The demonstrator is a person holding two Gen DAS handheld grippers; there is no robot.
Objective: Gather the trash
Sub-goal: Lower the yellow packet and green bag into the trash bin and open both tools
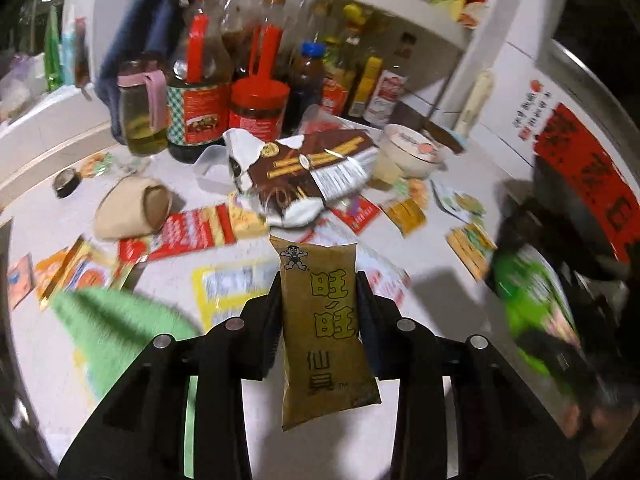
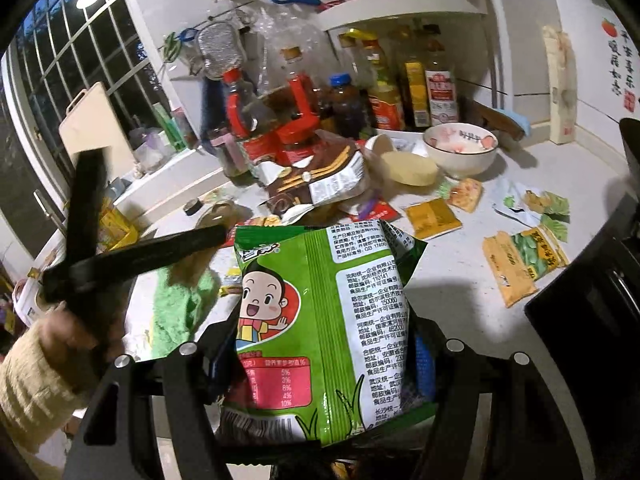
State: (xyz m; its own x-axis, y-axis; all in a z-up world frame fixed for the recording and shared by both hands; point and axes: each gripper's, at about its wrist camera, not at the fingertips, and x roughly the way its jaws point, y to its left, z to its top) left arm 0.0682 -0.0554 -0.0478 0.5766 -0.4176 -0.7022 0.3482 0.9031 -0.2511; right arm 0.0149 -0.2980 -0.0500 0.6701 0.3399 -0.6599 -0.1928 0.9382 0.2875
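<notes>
My left gripper [image 1: 320, 280] is shut on an olive-brown snack packet [image 1: 328, 320] with yellow characters, held upright above the white counter [image 1: 436, 248]. My right gripper [image 2: 324, 328] is shut on a large green snack bag [image 2: 320, 280] with a cartoon face, which fills the space between its fingers. Loose trash lies on the counter: a crumpled brown chocolate-stick wrapper [image 1: 304, 168], a cardboard roll [image 1: 132, 208], a red and yellow wrapper [image 1: 180, 236] and yellow sachets [image 2: 432, 216]. In the left wrist view the green bag [image 1: 532, 300] shows blurred at the right.
Sauce bottles and jars [image 1: 200, 92] crowd the back of the counter under a white shelf [image 2: 400, 8]. A white bowl [image 2: 460, 148] stands at the back right. A green cloth [image 1: 120, 328] lies front left. A hand in a beige sleeve [image 2: 40, 360] shows at the left.
</notes>
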